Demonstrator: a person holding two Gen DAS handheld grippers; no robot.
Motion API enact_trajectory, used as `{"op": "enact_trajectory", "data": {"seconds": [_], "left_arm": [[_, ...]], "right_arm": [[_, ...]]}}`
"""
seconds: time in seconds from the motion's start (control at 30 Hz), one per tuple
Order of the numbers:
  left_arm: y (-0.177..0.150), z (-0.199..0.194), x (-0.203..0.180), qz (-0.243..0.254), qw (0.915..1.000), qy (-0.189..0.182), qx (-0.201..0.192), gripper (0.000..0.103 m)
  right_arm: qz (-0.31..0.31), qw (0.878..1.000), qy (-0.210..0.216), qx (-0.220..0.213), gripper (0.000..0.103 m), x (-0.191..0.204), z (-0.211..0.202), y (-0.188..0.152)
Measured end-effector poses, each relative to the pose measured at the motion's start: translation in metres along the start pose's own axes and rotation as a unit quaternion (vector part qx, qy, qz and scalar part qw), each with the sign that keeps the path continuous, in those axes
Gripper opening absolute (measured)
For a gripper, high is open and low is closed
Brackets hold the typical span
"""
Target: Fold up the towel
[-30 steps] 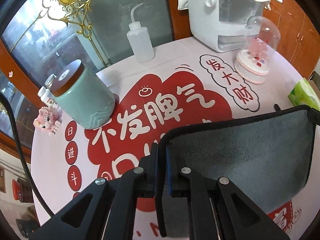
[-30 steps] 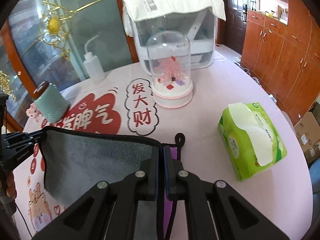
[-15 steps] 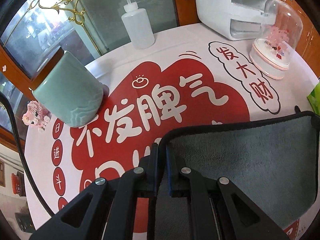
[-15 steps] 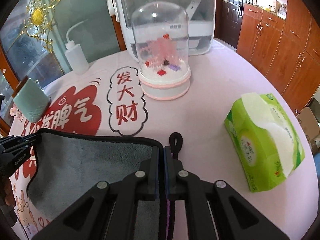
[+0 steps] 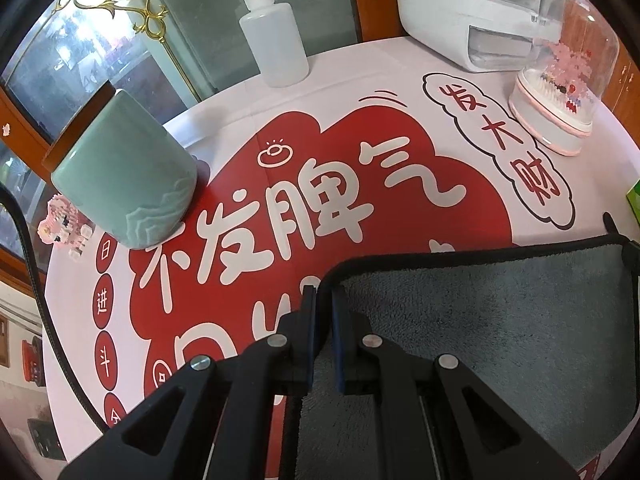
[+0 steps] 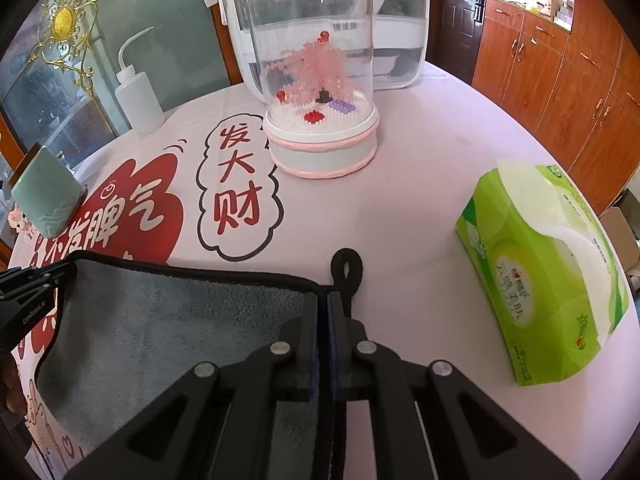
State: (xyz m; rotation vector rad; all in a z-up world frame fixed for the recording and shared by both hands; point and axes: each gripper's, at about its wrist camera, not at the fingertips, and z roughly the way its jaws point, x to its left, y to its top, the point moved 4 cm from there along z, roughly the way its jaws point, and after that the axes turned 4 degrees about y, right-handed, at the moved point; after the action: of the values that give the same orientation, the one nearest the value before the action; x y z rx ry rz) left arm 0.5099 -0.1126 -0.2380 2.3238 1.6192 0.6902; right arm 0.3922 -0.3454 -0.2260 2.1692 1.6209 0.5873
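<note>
A grey towel (image 5: 500, 320) with black trim is stretched between my two grippers, low over the printed table mat. My left gripper (image 5: 324, 300) is shut on the towel's left corner. My right gripper (image 6: 325, 304) is shut on the towel's (image 6: 172, 332) right corner, where a black hanging loop (image 6: 347, 270) sticks out ahead of the fingers. The left gripper also shows at the left edge of the right wrist view (image 6: 36, 284). The towel's lower part is hidden under the gripper bodies.
A green cup (image 5: 124, 176), a white squeeze bottle (image 5: 276, 40), a glass dome with a pink ornament (image 6: 316, 92) and a white appliance (image 5: 472, 4) stand at the back. A green tissue pack (image 6: 548, 272) lies at the right. A small pink figure (image 5: 64, 228) sits at the left.
Both grippers have carried the towel's held edge forward and lower over the mat, so the dome, cup and bottle look nearer. Both stay shut on the towel.
</note>
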Motion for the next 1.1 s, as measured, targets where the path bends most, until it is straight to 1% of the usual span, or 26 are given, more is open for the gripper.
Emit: {"op": "enact_trajectory", "data": {"seconds": [0.23,0.27,0.3,0.33,0.37,0.4,0.47,0.53,0.6,0.67,0.7,0.8,0.83,0.87,0.97,1.1], "left_arm": [[-0.004,0.006,0.000,0.002,1.0000,0.002,0.005,0.009],[-0.004,0.006,0.001,0.001,1.0000,0.001,0.006,0.011],[-0.004,0.006,0.002,-0.002,1.0000,0.003,0.008,0.014],[-0.004,0.006,0.003,-0.005,0.9999,0.002,0.011,0.019],[-0.004,0.007,0.005,-0.009,0.9998,0.002,0.015,0.028],[-0.005,0.006,0.008,-0.015,0.9997,0.003,0.017,0.034],[-0.006,0.003,0.013,-0.024,0.9996,0.002,0.013,0.055],[-0.007,-0.002,0.017,-0.031,0.9995,-0.005,0.007,0.062],[-0.007,-0.006,0.020,-0.035,0.9993,-0.014,0.002,0.069],[-0.008,-0.011,0.022,-0.038,0.9991,-0.017,0.000,0.088],[-0.008,-0.013,0.023,-0.041,0.9990,-0.016,-0.001,0.091],[-0.009,-0.020,0.026,-0.052,0.9984,-0.024,-0.003,0.092],[-0.010,-0.022,0.027,-0.057,0.9980,-0.028,-0.002,0.095],[-0.011,-0.023,0.028,-0.061,0.9977,-0.030,0.000,0.101],[-0.014,-0.030,0.033,-0.074,0.9967,-0.032,0.000,0.102],[-0.022,-0.045,0.037,-0.084,0.9958,-0.036,-0.005,0.102]], "right_arm": [[0.001,1.000,-0.006,0.006,0.005,-0.001,0.004,-0.001],[0.002,1.000,-0.008,0.008,0.005,-0.001,0.005,-0.001],[0.004,1.000,-0.009,0.010,0.009,-0.002,0.004,-0.001],[0.005,1.000,-0.011,0.012,0.011,-0.002,0.004,-0.001],[0.007,1.000,-0.016,0.014,0.015,-0.003,0.002,-0.001],[0.008,1.000,-0.018,0.013,0.018,-0.003,0.001,0.000],[0.008,1.000,-0.020,0.006,0.022,-0.004,-0.006,0.001],[0.003,1.000,-0.025,-0.001,0.024,-0.004,-0.013,0.001],[0.000,1.000,-0.027,-0.004,0.029,-0.004,-0.019,0.001],[-0.001,1.000,-0.028,-0.007,0.032,-0.004,-0.025,0.001],[-0.003,1.000,-0.029,-0.009,0.034,-0.004,-0.027,0.000],[-0.008,0.999,-0.034,-0.013,0.038,-0.002,-0.033,-0.002],[-0.006,0.999,-0.033,-0.013,0.039,-0.002,-0.036,-0.003],[-0.005,0.999,-0.033,-0.013,0.041,-0.002,-0.038,-0.003],[0.001,1.000,-0.027,-0.015,0.048,0.000,-0.044,-0.006],[0.007,1.000,-0.017,-0.014,0.049,0.006,-0.054,-0.011]]}}
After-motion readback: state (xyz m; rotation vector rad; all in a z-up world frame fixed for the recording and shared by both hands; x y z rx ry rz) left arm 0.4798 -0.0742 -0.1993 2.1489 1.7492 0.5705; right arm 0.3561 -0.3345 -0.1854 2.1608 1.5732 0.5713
